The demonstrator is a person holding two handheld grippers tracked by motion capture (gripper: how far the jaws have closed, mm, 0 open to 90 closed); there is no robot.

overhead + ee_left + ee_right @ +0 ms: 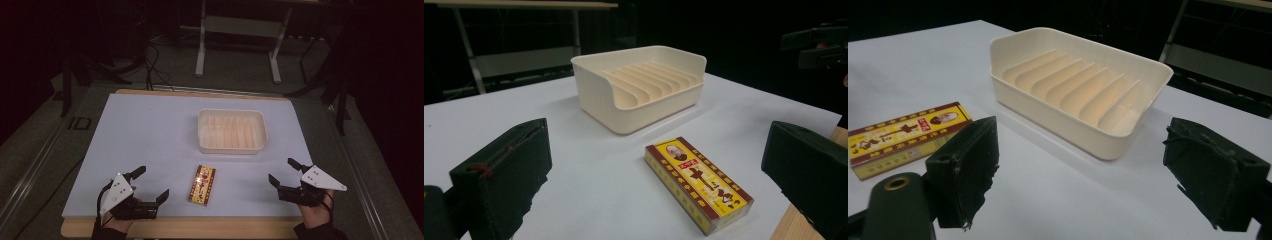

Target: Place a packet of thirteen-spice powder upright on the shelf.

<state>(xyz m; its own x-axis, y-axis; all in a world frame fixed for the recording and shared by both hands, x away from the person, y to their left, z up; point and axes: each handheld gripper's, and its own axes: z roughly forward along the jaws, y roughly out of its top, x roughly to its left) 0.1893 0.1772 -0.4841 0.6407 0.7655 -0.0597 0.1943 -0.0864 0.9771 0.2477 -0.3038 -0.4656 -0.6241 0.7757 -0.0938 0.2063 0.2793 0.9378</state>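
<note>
Left gripper (150, 184) low at the near edge of the white table (145, 130), jaws spread wide, nothing between them. Just ahead of those jaws and toward the right one, flat on the table: small yellow-and-maroon rectangular cardboard box (698, 183) with printed characters and a portrait, untouched. Farther ahead, beyond the box: cream plastic rectangular dish (644, 85) with a ribbed floor, upright.

Right gripper (283, 172) also low near the table's front edge, jaws likewise parted and holding nothing. Straight ahead of them, near but apart, the cream dish (1078, 85). Off beside its left jaw, well clear of the pads, the box (903, 136), lying between the two grippers in the high view (202, 185)
</note>
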